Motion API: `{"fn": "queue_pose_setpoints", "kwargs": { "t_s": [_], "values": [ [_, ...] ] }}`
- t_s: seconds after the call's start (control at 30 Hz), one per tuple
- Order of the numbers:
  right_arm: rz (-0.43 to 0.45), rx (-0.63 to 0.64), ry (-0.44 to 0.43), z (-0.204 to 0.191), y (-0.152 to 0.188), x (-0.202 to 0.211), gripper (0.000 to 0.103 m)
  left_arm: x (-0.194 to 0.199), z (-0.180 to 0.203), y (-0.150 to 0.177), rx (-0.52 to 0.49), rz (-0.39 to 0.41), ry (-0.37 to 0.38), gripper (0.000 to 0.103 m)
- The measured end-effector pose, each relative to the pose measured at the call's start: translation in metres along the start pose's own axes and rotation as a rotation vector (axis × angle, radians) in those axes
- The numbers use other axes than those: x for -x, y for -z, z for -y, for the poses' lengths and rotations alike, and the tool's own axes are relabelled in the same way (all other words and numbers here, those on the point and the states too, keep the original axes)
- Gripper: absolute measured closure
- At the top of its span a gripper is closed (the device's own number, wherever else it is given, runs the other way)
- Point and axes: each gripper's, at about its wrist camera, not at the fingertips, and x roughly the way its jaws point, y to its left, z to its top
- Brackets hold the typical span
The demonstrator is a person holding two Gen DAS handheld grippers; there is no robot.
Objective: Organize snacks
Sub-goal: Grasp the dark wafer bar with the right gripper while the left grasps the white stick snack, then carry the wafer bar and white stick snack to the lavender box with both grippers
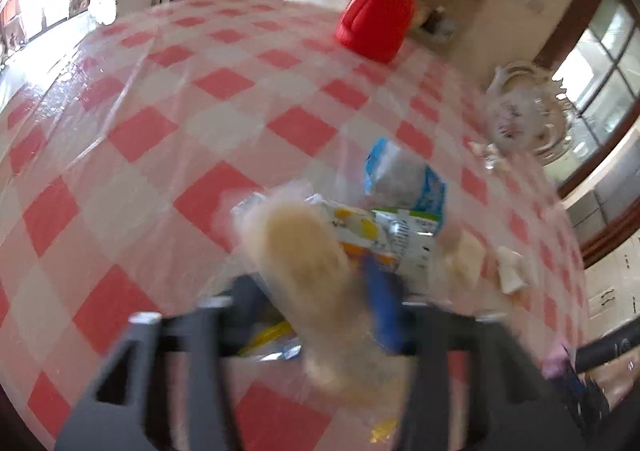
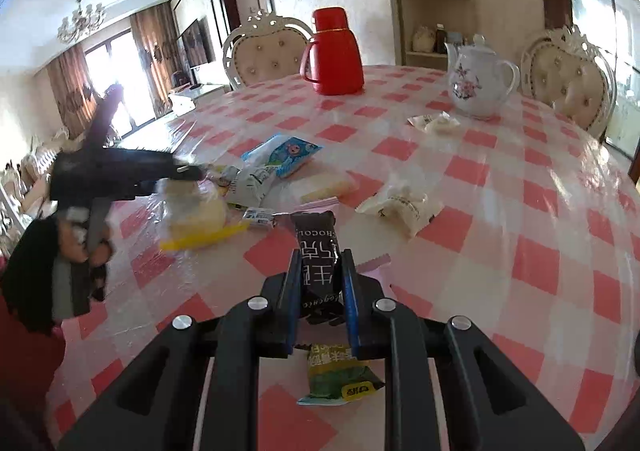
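A: Roughly halfway at best, I'd judge. Far left, the left gripper (image 2: 182,177) is clamped on a pale yellow cake in clear plastic wrap (image 2: 196,213), lifted just above the red-and-white checked table (image 2: 520,211).

B: And beside it?

A: A loose heap: a grey-white crinkled foil packet (image 2: 252,181), a blue-and-white printed pouch (image 2: 290,155), a flat pale yellow wafer slab (image 2: 328,185). Touching or overlapping, not sorted.

B: Centre?

A: The right gripper (image 2: 320,291) is closed on a black chocolate bar wrapper with white lettering (image 2: 318,251), held off the table. A green snack packet (image 2: 338,377) lies under it.

B: Right side?

A: A white crumpled bag of pale sweets (image 2: 400,205) lies apart, with smaller white-wrapped pieces (image 2: 434,123) near the white floral teapot (image 2: 476,85). No container in view, so most snacks look left to gather.
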Motion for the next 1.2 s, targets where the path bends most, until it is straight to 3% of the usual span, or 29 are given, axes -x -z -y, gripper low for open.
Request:
{"fn": "queue_pose_setpoints", "kwargs": {
  "t_s": [0.07,0.23,0.37,0.77,1.2],
  "values": [
    [-0.006,-0.022,-0.002,0.005,0.001,-0.002,0.084,0.020,-0.005,0.006,-0.024,0.069,0.012,0.085],
    [-0.015,-0.022,-0.001,0.003,0.004,-0.005,0.084,0.050,-0.001,0.020,-0.106,0.147,0.004,0.085],
    [-0.010,-0.028,-0.003,-0.002,0.006,-0.003,0.084,0.056,-0.001,0.028,-0.122,0.132,0.000,0.085],
    [-0.083,0.001,-0.041,-0.066,0.028,-0.003,0.084,0.079,-0.023,0.111,-0.239,0.038,-0.078,0.085],
    [-0.137,0.053,-0.109,-0.138,0.059,0.006,0.084,0.119,-0.034,0.162,-0.335,0.048,-0.107,0.085]
  ]
}}
